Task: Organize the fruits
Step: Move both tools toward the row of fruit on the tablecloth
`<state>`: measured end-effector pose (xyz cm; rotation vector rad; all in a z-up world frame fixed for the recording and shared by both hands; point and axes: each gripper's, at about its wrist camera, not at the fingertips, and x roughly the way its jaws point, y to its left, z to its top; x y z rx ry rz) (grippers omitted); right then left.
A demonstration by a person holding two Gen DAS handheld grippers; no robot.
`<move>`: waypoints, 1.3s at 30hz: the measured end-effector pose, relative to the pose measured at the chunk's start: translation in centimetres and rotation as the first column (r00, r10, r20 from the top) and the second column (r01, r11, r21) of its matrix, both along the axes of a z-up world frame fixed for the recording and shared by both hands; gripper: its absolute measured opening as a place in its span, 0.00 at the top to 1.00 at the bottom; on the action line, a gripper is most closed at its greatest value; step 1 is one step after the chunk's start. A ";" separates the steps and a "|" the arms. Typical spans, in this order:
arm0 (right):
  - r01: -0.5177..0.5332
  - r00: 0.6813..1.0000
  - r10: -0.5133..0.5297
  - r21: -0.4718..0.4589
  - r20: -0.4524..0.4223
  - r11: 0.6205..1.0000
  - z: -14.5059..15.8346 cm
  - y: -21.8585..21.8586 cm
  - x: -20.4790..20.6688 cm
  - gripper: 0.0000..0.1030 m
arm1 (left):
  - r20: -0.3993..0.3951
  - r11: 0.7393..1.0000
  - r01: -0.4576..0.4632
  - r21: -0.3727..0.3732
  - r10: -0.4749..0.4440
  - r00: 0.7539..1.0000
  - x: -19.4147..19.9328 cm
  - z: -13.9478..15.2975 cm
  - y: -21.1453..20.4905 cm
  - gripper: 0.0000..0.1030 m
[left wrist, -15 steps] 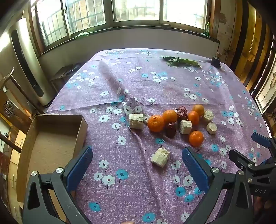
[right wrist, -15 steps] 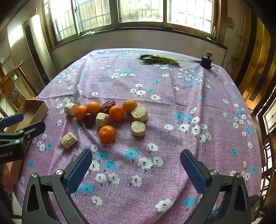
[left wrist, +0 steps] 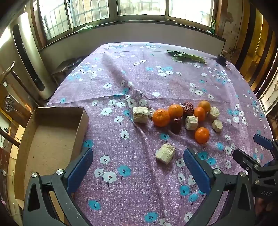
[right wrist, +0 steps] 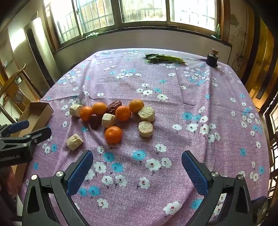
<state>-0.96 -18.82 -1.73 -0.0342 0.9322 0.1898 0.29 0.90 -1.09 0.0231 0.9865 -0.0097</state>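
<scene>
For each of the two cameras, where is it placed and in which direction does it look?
Left wrist: on the left gripper, angled down at the cardboard box and fruit pile; right gripper at its right edge.
Right wrist: on the right gripper, angled down at the tablecloth; left gripper at its left edge.
Shared: oranges, box, windows.

A lived-in room of a home. A counter under a purple flowered cloth stands below a row of barred windows with wooden frames. A tall silver appliance stands by the left wall, and dark wooden furniture sits nearby.
</scene>
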 end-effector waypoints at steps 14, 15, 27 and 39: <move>-0.066 0.997 0.066 0.008 -0.043 0.998 -1.1 0.4 0.8 0.04 | -0.046 0.994 0.068 -0.081 -0.072 0.996 0.4 -1.2 0.1 0.00; -0.067 0.997 0.067 0.009 -0.046 0.998 -1.2 0.3 0.8 0.06 | -0.050 0.994 0.077 -0.080 -0.081 0.995 0.4 -1.3 -0.3 0.00; -0.085 0.993 0.088 0.031 -0.080 0.996 -1.5 -0.2 1.3 0.20 | -0.098 0.983 0.177 -0.046 -0.181 0.979 1.7 -3.3 -2.6 0.00; -0.083 0.991 0.085 0.029 -0.102 0.996 -2.0 -0.5 1.4 0.27 | -0.127 0.965 0.256 -0.046 -0.260 0.957 2.5 -4.2 -3.0 0.01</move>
